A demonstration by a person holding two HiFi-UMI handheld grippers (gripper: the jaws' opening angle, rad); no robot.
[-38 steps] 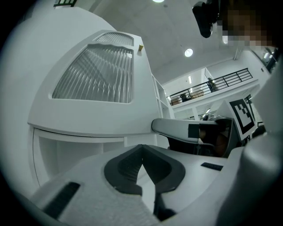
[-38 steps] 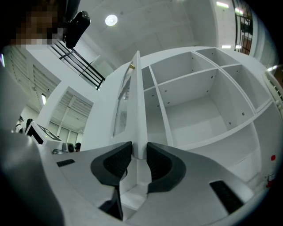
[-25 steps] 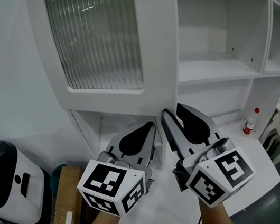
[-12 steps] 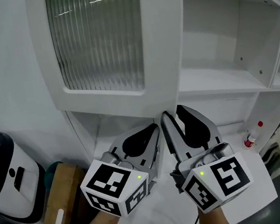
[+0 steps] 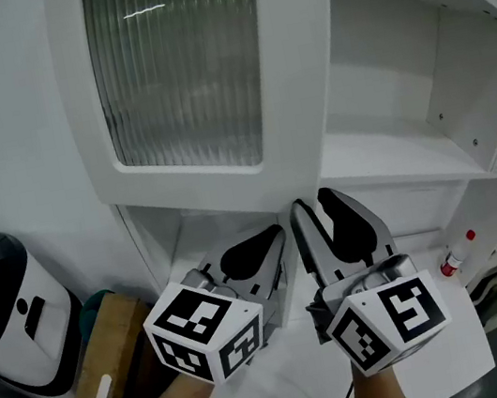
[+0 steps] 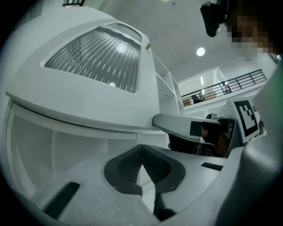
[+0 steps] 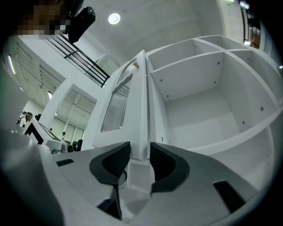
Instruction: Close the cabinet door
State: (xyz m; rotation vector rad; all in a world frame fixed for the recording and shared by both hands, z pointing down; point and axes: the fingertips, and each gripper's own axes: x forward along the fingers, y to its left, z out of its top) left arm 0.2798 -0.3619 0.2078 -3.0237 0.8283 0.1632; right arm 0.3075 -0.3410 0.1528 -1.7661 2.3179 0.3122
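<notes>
Left tool (image 5: 272,234) pressed together, empty, below the cabinet door (image 5: 179,72) — upright, long axis vertical, swung out from the shelves (image 5: 411,146). Right tool (image 5: 312,203) — jaws just opened, spread — the door's lower edge showing in its gap, unpinched.

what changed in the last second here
The right claw has just been opening; the door edge shows in its gap, ungripped. Both claws edged nearer the door. The left claw stays shut, and the door is still open.
</notes>
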